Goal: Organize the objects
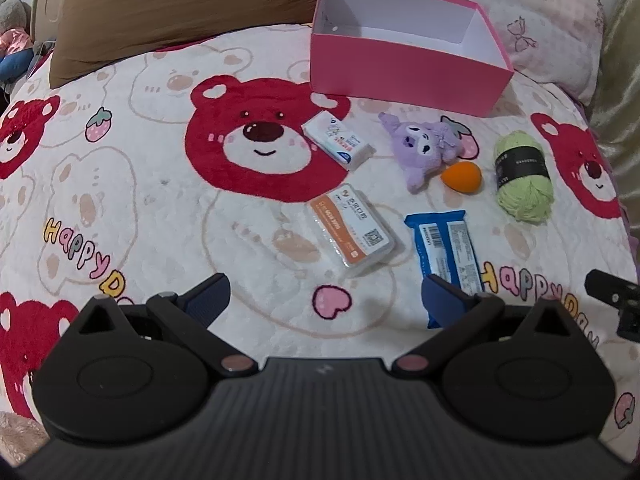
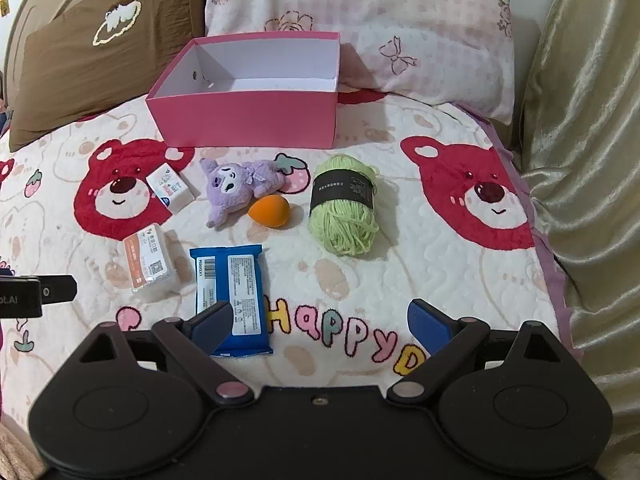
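Pink box (image 2: 244, 120) open, apparently empty; toys, packets (image 2: 230, 300) scattered before it.

Left tongs (image 1: 326, 292) wide open over the bear blanket (image 1: 160, 184), nothing btwn; pink box (image 1: 404, 76) at back, empty; tissue pack (image 1: 351, 230), blue wrapper (image 1: 446, 248), green yarn (image 1: 520, 174) lie loose nearby.

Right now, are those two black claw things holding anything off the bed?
No. The left tool and the right tool are both open and empty; the blue packet lies untouched on the blanket.
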`<state>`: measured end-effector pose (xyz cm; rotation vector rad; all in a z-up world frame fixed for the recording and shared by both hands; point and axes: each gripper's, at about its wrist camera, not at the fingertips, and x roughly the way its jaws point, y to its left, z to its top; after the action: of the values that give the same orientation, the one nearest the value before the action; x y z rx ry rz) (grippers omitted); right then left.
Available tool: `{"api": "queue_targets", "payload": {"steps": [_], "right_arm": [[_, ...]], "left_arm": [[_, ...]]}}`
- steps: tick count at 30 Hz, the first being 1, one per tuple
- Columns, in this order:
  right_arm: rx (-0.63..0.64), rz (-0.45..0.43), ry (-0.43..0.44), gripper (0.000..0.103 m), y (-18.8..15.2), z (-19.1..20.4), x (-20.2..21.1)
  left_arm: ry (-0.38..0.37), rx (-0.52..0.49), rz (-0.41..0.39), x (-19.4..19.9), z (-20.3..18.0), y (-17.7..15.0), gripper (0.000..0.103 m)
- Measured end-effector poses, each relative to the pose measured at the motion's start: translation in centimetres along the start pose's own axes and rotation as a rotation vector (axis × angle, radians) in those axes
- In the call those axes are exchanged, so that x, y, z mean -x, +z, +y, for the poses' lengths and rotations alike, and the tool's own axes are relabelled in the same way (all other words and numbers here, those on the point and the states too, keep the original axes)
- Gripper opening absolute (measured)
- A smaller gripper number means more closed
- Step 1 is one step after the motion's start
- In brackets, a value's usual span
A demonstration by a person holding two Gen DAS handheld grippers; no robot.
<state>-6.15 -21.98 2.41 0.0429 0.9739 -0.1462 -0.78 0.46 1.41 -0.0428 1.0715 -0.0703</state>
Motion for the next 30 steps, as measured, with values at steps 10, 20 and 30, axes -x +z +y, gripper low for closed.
{"api": "queue_targets", "payload": {"steps": [10, 20, 30], "right_arm": [[0.008, 0.006, 0.012, 0.096, -0.13, 0.26, -0.37], [0.005, 0.0, 0.006, 0.096, -0.25, 0.19, -0.17], [0.007, -0.011, 0.006, 0.096, -0.1, 0.23, 0.2]], "left_arm": [[-0.011, -0.004, 0.012, -0.15, 0.34, -0.04, 0.103], [-0.029, -0.015, 0.012, -0.08, -0.29, -0.42, 0.102], [-0.027, -0.012, -0.009, 0.32, -0.29, -0.27, 0.101]]}}
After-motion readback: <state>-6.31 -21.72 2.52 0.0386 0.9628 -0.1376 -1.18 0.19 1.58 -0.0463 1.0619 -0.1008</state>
